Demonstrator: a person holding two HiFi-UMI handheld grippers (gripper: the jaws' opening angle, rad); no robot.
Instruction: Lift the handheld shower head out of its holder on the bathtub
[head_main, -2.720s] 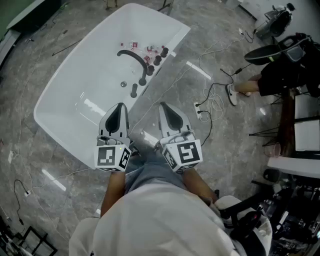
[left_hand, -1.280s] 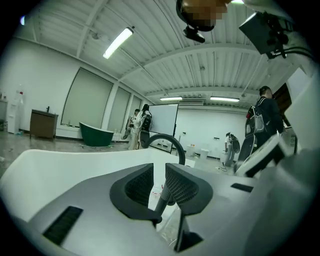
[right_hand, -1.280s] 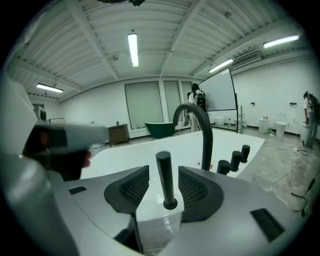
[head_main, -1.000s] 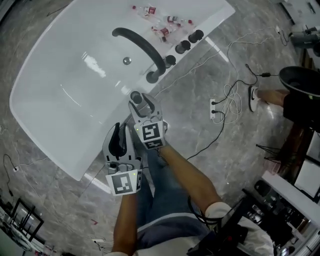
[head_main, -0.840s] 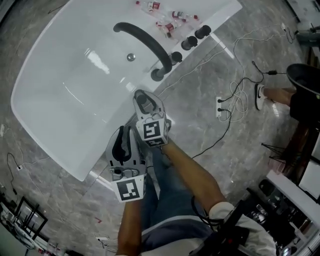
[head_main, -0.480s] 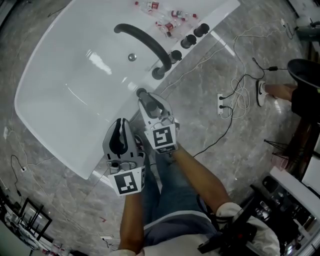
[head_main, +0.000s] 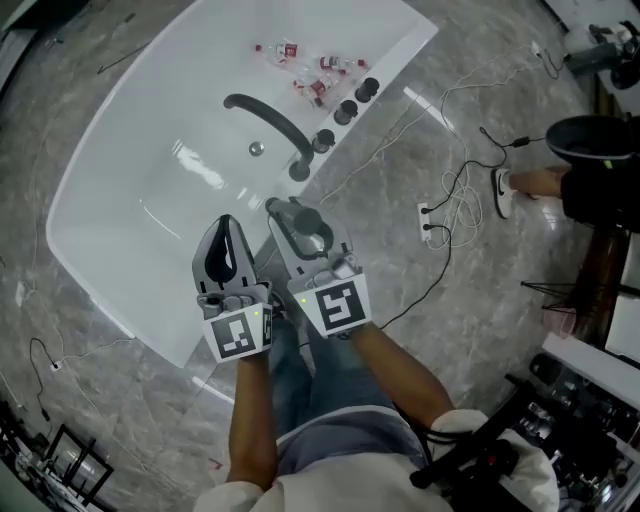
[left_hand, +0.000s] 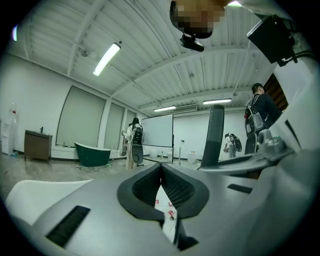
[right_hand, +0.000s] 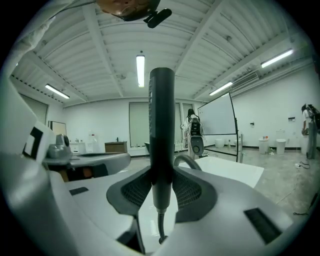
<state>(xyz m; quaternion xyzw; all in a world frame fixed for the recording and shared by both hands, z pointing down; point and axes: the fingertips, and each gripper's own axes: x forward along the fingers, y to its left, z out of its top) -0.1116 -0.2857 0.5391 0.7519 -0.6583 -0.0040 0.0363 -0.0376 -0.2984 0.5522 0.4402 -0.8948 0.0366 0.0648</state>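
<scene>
The dark handheld shower head (right_hand: 162, 125) stands upright between the pads of my right gripper (right_hand: 162, 176), which is shut on its handle. Its hose (right_hand: 159, 225) hangs down below the jaws. In the head view the right gripper (head_main: 298, 226) holds the shower head (head_main: 309, 217) above the near rim of the white bathtub (head_main: 130, 150). My left gripper (head_main: 226, 228) hovers beside it on the left, shut with nothing in it. In the left gripper view the left gripper's (left_hand: 160, 169) pads meet, and the shower head (left_hand: 216, 135) rises at the right.
A dark curved spout (head_main: 265, 120), round knobs (head_main: 352, 100) and small bottles (head_main: 300, 65) sit at the tub's far end. Cables and a power strip (head_main: 430, 218) lie on the marble floor. A person's shoe (head_main: 500, 185) and equipment are at the right.
My right gripper closed on the shower head at the tub rim and rose with it. The left gripper rose alongside, still shut and empty.
</scene>
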